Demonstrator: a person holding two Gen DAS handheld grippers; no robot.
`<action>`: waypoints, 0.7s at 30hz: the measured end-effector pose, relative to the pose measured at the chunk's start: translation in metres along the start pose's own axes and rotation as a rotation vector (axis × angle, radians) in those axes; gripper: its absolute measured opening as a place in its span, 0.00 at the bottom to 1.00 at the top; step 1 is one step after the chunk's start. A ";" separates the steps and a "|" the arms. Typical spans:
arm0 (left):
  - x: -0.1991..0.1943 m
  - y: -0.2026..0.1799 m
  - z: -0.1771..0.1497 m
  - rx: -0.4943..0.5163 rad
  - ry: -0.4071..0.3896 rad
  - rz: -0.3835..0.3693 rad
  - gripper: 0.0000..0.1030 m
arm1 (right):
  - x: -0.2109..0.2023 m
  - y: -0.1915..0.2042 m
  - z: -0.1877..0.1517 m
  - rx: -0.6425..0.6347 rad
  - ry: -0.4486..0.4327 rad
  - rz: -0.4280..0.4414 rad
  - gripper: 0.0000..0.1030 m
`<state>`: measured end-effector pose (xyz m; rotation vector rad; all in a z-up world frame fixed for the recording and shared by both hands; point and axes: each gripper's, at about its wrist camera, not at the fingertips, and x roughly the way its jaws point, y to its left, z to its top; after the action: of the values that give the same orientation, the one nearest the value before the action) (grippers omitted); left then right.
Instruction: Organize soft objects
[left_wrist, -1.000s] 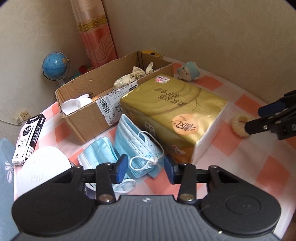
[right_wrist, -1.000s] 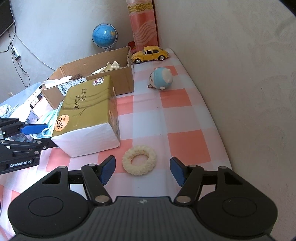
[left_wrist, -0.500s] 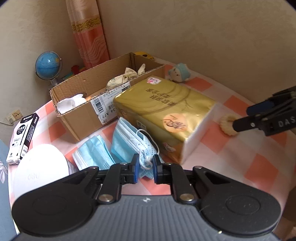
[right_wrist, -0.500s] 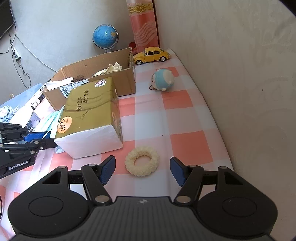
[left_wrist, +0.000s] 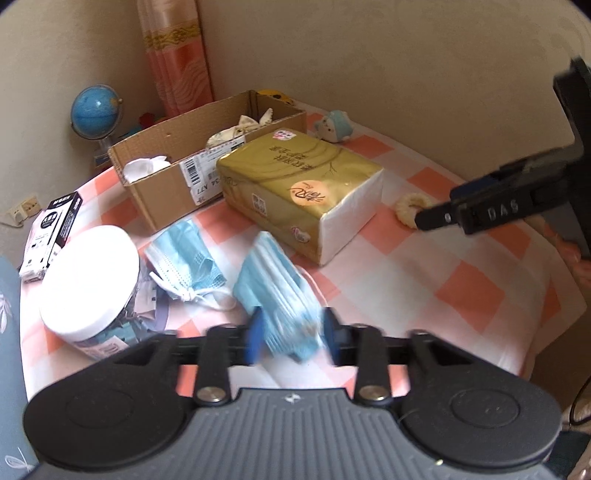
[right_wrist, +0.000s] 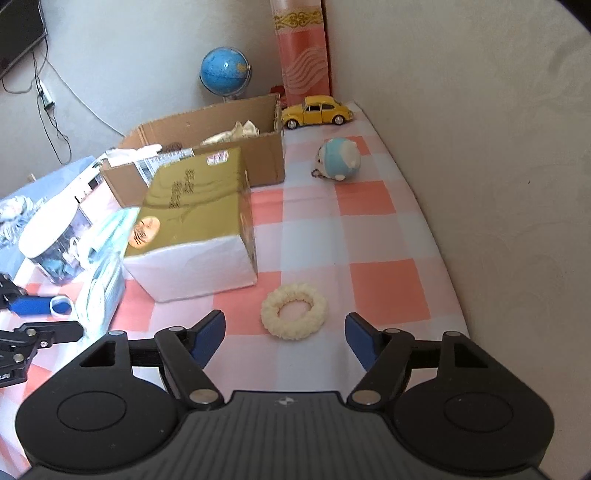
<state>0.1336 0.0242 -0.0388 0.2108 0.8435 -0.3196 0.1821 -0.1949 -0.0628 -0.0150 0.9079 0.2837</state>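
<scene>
My left gripper (left_wrist: 292, 338) is shut on a stack of blue face masks (left_wrist: 275, 286) and holds it, blurred by motion, over the checked tablecloth. A second bundle of blue masks (left_wrist: 188, 258) lies to its left. My right gripper (right_wrist: 284, 338) is open just short of a cream scrunchie (right_wrist: 294, 311) on the cloth; the scrunchie also shows in the left wrist view (left_wrist: 412, 206). A gold tissue pack (left_wrist: 299, 188) lies mid-table in front of an open cardboard box (left_wrist: 173, 184) that holds pale cloth items. A small blue-and-white plush (right_wrist: 338, 160) lies near the wall.
A white-lidded jar (left_wrist: 90, 284) stands at the left near a black-and-white carton (left_wrist: 51, 230). A yellow toy car (right_wrist: 317, 110), a globe (right_wrist: 224, 72) and a pink curtain (right_wrist: 303, 51) are at the back. The wall runs along the table's right side.
My left gripper closed on the mask stack and pulled it back and up from beside the tissue pack. The right gripper stayed open and edged slightly toward the scrunchie.
</scene>
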 end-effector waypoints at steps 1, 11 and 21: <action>0.002 0.001 0.000 -0.012 -0.006 0.006 0.60 | 0.001 0.001 -0.001 -0.011 -0.001 -0.005 0.74; 0.029 0.009 0.004 -0.139 0.000 0.023 0.68 | 0.017 0.010 -0.017 -0.132 -0.003 -0.075 0.79; 0.042 0.009 0.000 -0.207 0.016 -0.015 0.47 | 0.019 0.012 -0.020 -0.152 -0.021 -0.065 0.89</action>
<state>0.1631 0.0248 -0.0697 0.0142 0.8880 -0.2433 0.1749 -0.1815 -0.0892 -0.1811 0.8621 0.2914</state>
